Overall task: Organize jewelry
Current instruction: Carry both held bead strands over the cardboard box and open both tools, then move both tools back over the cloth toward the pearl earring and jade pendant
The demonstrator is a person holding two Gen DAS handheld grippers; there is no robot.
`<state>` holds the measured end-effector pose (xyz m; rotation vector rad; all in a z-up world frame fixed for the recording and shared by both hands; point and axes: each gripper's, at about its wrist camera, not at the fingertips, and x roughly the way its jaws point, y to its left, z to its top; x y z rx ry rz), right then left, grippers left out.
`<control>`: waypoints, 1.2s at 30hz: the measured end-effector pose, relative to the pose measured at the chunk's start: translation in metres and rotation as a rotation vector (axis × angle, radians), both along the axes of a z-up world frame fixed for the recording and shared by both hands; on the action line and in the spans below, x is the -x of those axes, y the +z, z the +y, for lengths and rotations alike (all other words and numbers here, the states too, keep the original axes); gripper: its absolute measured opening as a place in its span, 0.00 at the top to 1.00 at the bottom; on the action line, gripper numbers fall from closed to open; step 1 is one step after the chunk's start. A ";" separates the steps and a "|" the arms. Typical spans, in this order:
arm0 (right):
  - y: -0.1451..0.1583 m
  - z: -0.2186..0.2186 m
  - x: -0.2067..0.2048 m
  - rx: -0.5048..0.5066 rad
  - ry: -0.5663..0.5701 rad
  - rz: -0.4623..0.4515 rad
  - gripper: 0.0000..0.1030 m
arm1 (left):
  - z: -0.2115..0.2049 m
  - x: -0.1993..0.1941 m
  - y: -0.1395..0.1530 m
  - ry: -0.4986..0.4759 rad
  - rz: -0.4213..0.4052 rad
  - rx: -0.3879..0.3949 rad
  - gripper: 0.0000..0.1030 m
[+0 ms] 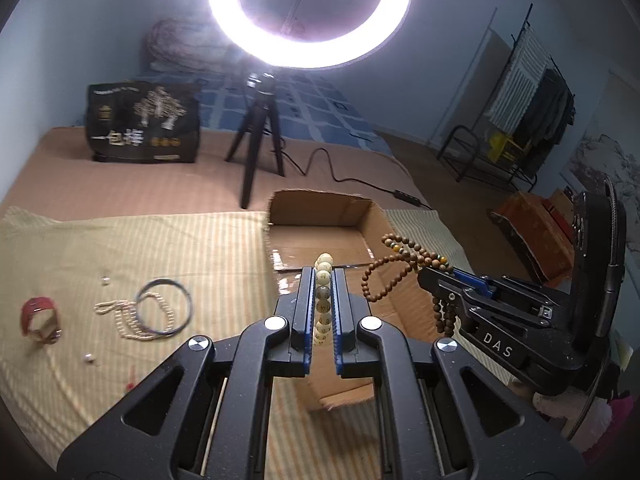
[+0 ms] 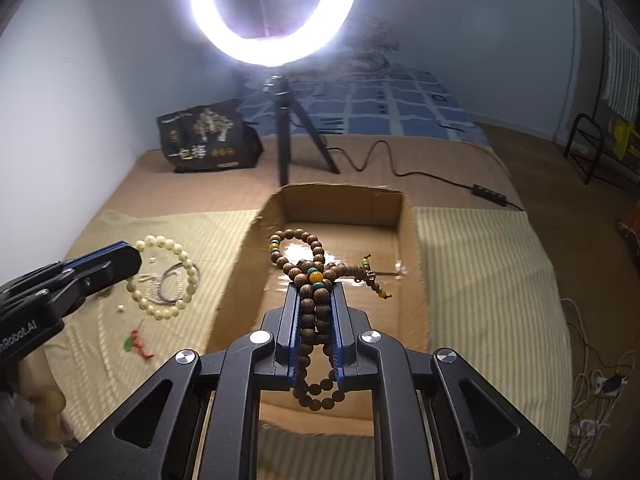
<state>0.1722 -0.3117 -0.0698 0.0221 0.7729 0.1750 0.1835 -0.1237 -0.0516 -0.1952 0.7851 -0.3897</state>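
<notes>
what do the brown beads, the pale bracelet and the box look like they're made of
Brown beads in the right claw: likely wood, matte with visible grain. Pale bracelet in the left claw: glossy cream beads with dark markings; resin, bone or seed, can't tell which. Box: corrugated cardboard, with shiny tape across the floor.

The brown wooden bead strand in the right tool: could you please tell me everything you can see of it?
The brown wooden bead strand is a long string of round, grained, wood-looking beads, looped several times, with a yellow bead flanked by two teal ones and a small tasselled end. The right tool is shut on it, pinching the bundled loops between its fingers. One loop stands out ahead, another hangs below the fingers. It hangs in the air above the open cardboard box, touching nothing but the tool.
</notes>
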 end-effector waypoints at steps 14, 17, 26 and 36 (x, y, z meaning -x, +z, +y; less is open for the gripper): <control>-0.023 -0.028 -0.034 -0.026 -0.046 0.086 0.89 | -0.037 -0.032 -0.040 -0.051 0.092 -0.006 0.95; -0.027 -0.029 -0.038 -0.028 -0.050 0.099 0.89 | -0.040 -0.033 -0.044 -0.058 0.102 -0.018 0.95; -0.029 -0.034 -0.041 -0.028 -0.085 0.104 0.59 | -0.034 -0.031 -0.040 -0.036 0.089 -0.056 0.79; -0.020 -0.039 -0.028 -0.044 -0.114 0.079 0.57 | -0.017 -0.015 -0.027 -0.009 0.038 -0.105 0.60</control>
